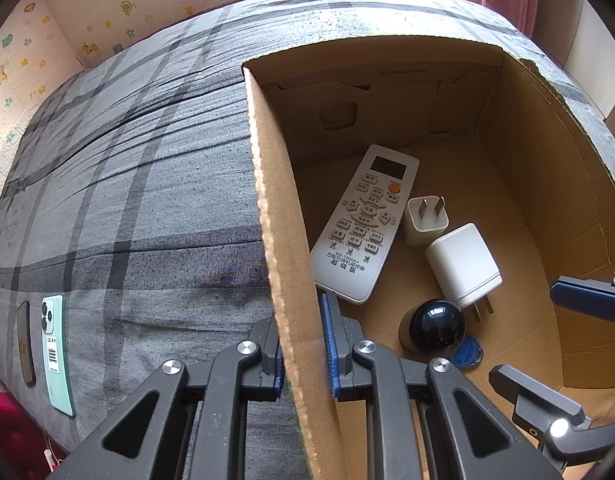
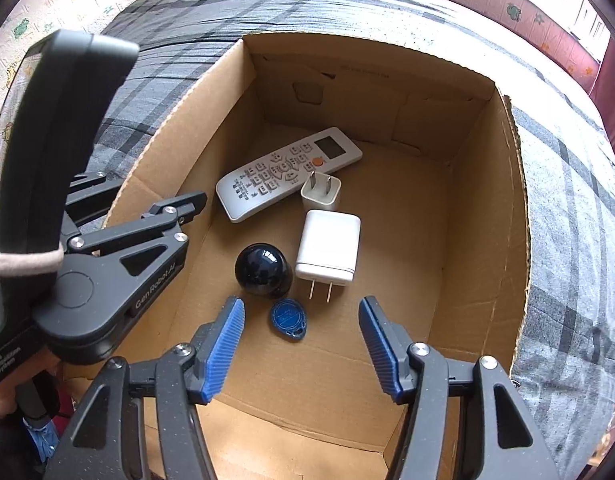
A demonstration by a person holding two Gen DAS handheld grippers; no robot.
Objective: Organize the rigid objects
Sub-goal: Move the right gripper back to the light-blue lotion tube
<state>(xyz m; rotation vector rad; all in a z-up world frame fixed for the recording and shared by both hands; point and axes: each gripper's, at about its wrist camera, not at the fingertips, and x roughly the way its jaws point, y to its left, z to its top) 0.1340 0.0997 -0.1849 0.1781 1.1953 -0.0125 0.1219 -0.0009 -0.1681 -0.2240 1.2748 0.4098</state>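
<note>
While the left gripper (image 1: pixel 303 364) stands clamped on the left wall of the cardboard box (image 1: pixel 267 200), one blue pad inside and one outside the corrugated edge, the right gripper (image 2: pixel 301 350) hangs over the box interior with its jaws apart and nothing between them. Directly below its gap lies a blue key fob (image 2: pixel 289 319) on the box floor, clear of both pads. Just beyond the fob sit a dark glossy dome-shaped object (image 2: pixel 263 268) and a large white charger (image 2: pixel 328 246) with its prongs pointing toward the gripper. Farther in, a small white plug adapter (image 2: pixel 321 194) stands prongs-up, just beside a white remote control (image 2: pixel 287 172) lying face-up and diagonal. All five items crowd the left and centre of the floor; the right part of the floor is bare cardboard up to the right wall. Outside the box, on the grey plaid bedcover (image 1: pixel 127 200), a mint-green phone (image 1: pixel 57 354) and a dark slim phone (image 1: pixel 25 342) lie side by side, well apart from the box.
</note>
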